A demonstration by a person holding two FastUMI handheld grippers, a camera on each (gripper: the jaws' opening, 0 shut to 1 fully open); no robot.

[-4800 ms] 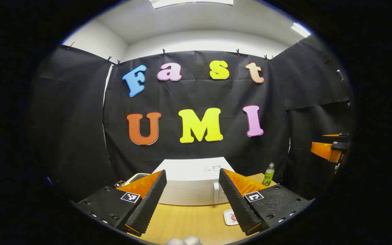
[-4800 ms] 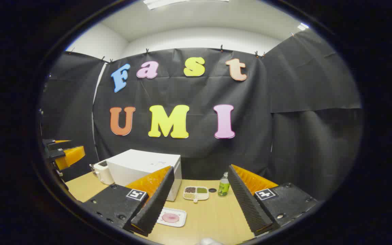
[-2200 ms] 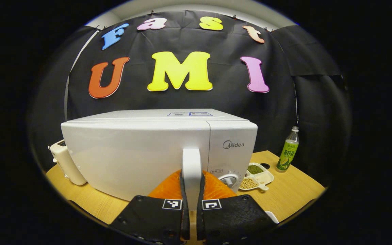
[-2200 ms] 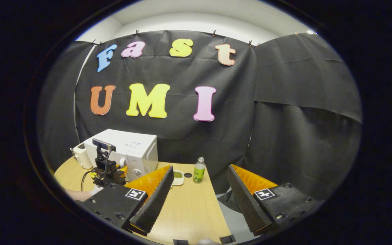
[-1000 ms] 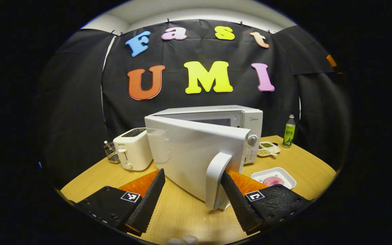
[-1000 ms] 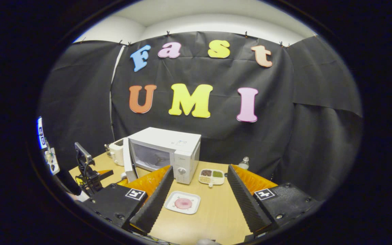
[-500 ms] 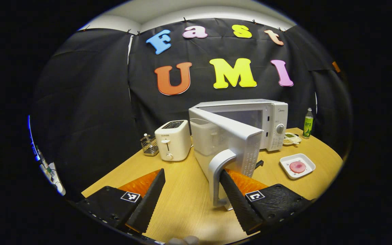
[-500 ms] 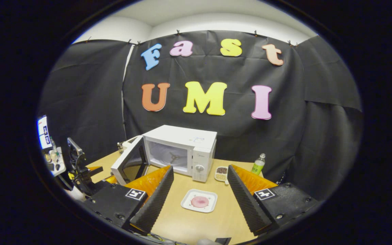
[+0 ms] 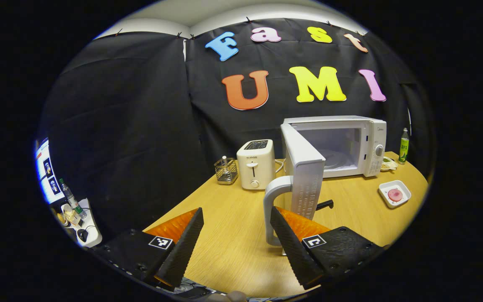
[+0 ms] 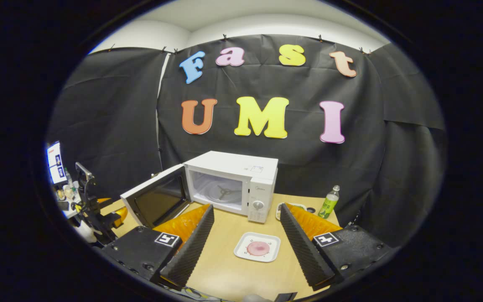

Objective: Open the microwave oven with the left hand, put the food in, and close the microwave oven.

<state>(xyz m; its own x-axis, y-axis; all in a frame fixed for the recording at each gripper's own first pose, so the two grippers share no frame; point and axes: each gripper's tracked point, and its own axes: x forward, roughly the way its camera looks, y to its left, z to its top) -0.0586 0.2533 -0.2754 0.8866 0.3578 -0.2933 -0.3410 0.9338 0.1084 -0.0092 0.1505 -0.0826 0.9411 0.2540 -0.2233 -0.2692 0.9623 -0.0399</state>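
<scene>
Door (image 9: 304, 167) of the microwave oven (image 10: 233, 184) has swung from ajar to wide open in the last second, left tongs (image 9: 235, 235) released beside its handle (image 9: 273, 209), right tongs (image 10: 245, 239) spread over the food tray (image 10: 257, 247) on the tabletop (image 10: 224, 268), so loading looks next.

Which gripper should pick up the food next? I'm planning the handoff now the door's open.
Right. The right gripper is open and points at the plate, in front of the microwave. The left gripper is beside the door handle, far from the plate.
</scene>
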